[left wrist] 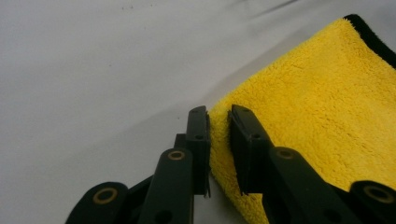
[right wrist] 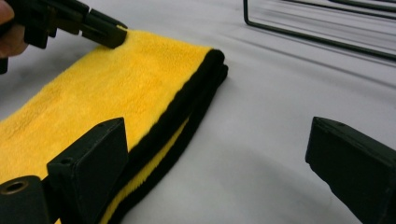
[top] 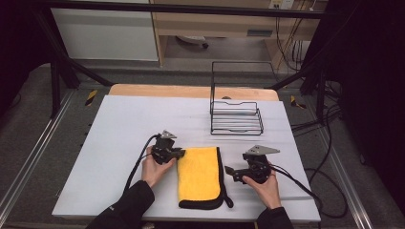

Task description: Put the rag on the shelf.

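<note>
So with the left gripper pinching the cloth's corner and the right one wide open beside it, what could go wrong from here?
1. The left gripper bites only a thin edge at the corner of the cloth; a lift may slip it free.
2. The cloth is folded in layers, so the pinch may catch just the top one and unfold it.
3. The right gripper straddles the black trim with one jaw over the cloth and one over the table; closing could bunch or miss it.

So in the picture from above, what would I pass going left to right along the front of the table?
Left gripper at the cloth's far left corner → folded yellow cloth → right gripper, jaws open beside the cloth's black-trimmed edge.
</note>
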A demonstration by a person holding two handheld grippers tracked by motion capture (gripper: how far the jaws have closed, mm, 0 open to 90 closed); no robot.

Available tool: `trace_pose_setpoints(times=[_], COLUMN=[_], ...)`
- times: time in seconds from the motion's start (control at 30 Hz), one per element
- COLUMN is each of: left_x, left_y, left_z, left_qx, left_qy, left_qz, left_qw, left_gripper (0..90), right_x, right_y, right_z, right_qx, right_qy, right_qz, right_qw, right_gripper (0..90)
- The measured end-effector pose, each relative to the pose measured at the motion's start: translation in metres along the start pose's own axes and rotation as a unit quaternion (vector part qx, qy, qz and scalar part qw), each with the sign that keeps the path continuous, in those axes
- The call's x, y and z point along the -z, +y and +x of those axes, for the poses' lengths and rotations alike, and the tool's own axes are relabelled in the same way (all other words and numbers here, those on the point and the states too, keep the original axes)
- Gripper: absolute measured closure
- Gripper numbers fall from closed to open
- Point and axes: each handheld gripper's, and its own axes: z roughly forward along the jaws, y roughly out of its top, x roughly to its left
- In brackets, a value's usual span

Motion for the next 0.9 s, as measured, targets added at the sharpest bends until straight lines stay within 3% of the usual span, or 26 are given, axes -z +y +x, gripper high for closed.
trace_pose_setpoints(times=[0.23, 0.33, 0.43, 0.73, 0.9], left_x=[0.0, -0.001, -0.001, -0.001, -0.001], left_y=[-0.001, -0.001, -0.002, -0.002, -0.002], left_z=[-0.001, -0.003, -0.004, -0.003, -0.001], left_qx=[-0.012, -0.022, -0.033, -0.037, -0.04], left_qy=[0.005, 0.01, 0.015, 0.01, 0.008], left_qz=[-0.001, -0.003, -0.004, -0.005, -0.005], left_qw=[0.9999, 0.9997, 0.9993, 0.9992, 0.9992], left_gripper=[78.7, 78.5, 78.2, 76.5, 75.1], right_x=[-0.024, -0.036, -0.047, -0.07, -0.072], right_y=[0.02, 0.026, 0.029, 0.034, 0.032], right_z=[0.001, 0.001, -0.001, -0.007, -0.006], right_qx=[-0.011, -0.003, -0.011, -0.012, -0.021], right_qy=[-0.001, -0.007, -0.016, -0.016, 0.001], right_qz=[0.001, 0.009, 0.017, 0.035, 0.046], right_qw=[0.9999, 0.9999, 0.9997, 0.9992, 0.9987], right_gripper=[4.8, 3.9, 5.4, 36.2, 48.5])
